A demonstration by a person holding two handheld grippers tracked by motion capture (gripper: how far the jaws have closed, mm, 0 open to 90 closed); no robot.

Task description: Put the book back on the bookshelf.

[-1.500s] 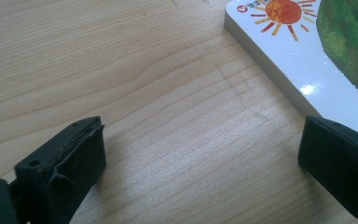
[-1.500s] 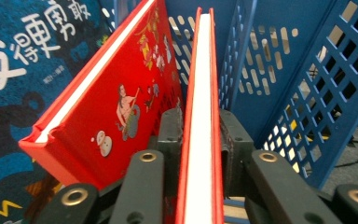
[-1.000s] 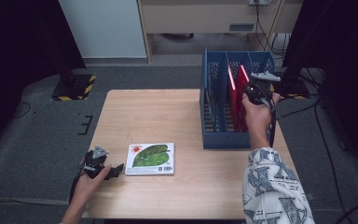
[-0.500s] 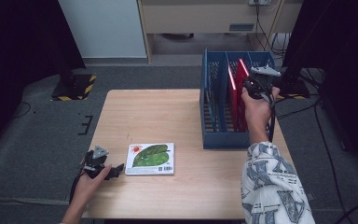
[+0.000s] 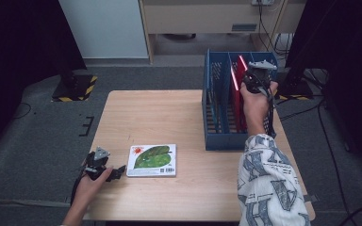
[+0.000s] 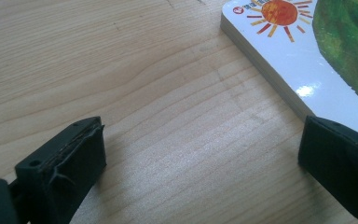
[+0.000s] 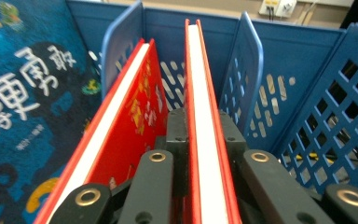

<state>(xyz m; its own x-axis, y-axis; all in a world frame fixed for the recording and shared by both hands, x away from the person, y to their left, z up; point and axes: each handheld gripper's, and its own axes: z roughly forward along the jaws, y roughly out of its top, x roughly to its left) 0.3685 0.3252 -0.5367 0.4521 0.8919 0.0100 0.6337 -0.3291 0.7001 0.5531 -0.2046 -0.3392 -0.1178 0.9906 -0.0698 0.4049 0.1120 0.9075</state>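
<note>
My right gripper [image 5: 258, 79] is over the blue file rack [image 5: 217, 117] at the table's right side. It is shut on the top edge of a thin red book [image 7: 205, 93] that stands upright in a slot, its red edge [image 5: 242, 62] showing beside the hand. A second red book [image 7: 121, 121] leans in the same slot to its left, and a blue book [image 7: 18, 116] stands beyond that. My left gripper [image 5: 119, 170] rests on the table near the front left, open, with bare wood between its jaws [image 6: 200, 144]. A picture book with a sun and a green leaf [image 5: 152, 160] lies flat just to its right.
The wooden table [image 5: 160, 117] stands on grey floor. Blue perforated dividers [image 7: 247, 79] stand close on the right of the held book. A patterned sleeve [image 5: 268, 183] reaches in from the front right. Cables and a dark stand [image 5: 294, 84] lie beyond the rack.
My right gripper has shifted a little toward the rack's far end, still shut on the red book. The left gripper and the picture book have stayed put.
</note>
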